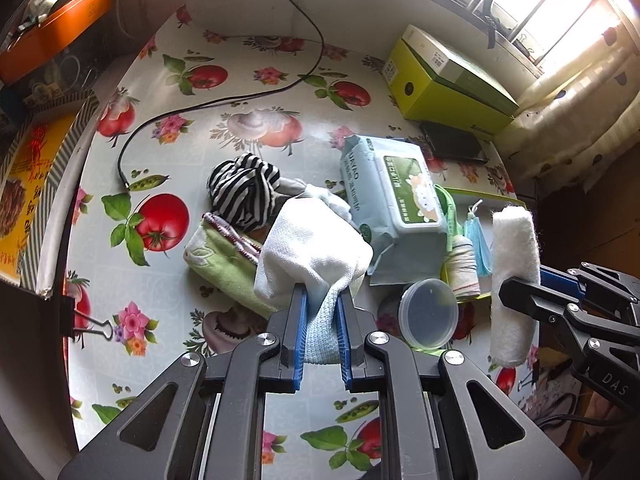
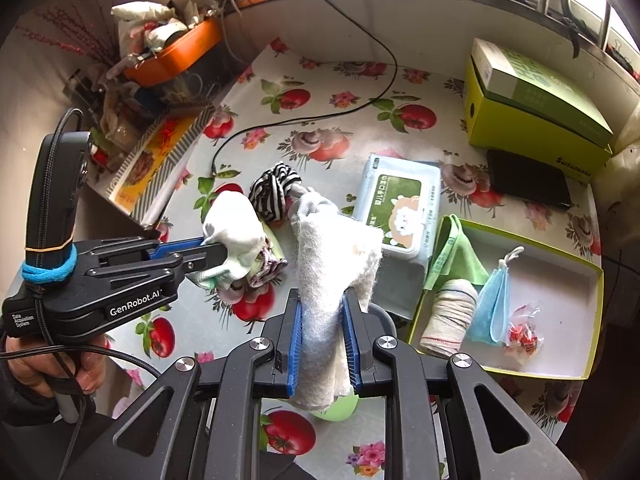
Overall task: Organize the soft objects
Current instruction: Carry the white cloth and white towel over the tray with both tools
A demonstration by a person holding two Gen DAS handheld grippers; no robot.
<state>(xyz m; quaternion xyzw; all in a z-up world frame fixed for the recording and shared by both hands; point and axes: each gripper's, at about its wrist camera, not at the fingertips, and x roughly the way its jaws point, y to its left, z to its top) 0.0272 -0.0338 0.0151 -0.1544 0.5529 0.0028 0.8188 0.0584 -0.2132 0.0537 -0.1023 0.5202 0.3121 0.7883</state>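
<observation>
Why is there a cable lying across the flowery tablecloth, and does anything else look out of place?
The black cable trails loose across the table, its plug end connected to nothing. The striped cloth lies crumpled beside the wet-wipes pack, not in the open box that holds other soft things. Nothing looks spilled or broken.

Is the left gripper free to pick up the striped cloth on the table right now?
Probably not yet. The left gripper has its jaws shut on a white cloth, which hangs right in front of the striped cloth. Nothing lies on top of the striped cloth, but the gripper must first drop its load.
</observation>
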